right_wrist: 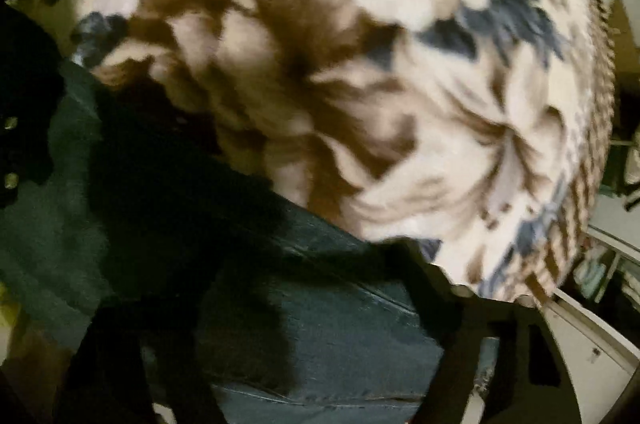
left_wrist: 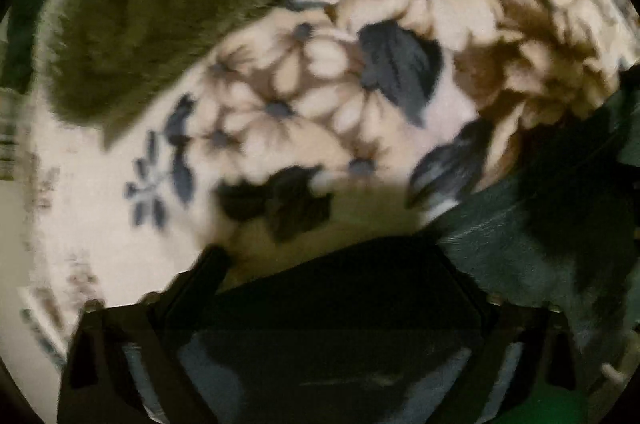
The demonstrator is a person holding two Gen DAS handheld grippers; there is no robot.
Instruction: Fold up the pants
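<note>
Dark blue-grey denim pants [right_wrist: 320, 336] lie on a floral blanket [right_wrist: 360, 84]. In the right wrist view the denim fills the lower middle between my right gripper's black fingers [right_wrist: 472, 340], and the right gripper [right_wrist: 320, 364] looks shut on it. In the left wrist view the pants [left_wrist: 540, 232] hang at the right, and dark cloth [left_wrist: 340, 356] sits between the fingers of my left gripper [left_wrist: 332, 288], which looks shut on it. The frames are blurred.
An olive-green fuzzy blanket or pillow [left_wrist: 180, 4] lies at the upper left of the left wrist view. The bed's edge with a checked border [right_wrist: 596, 104] runs down the right of the right wrist view, with white furniture [right_wrist: 600, 336] beyond.
</note>
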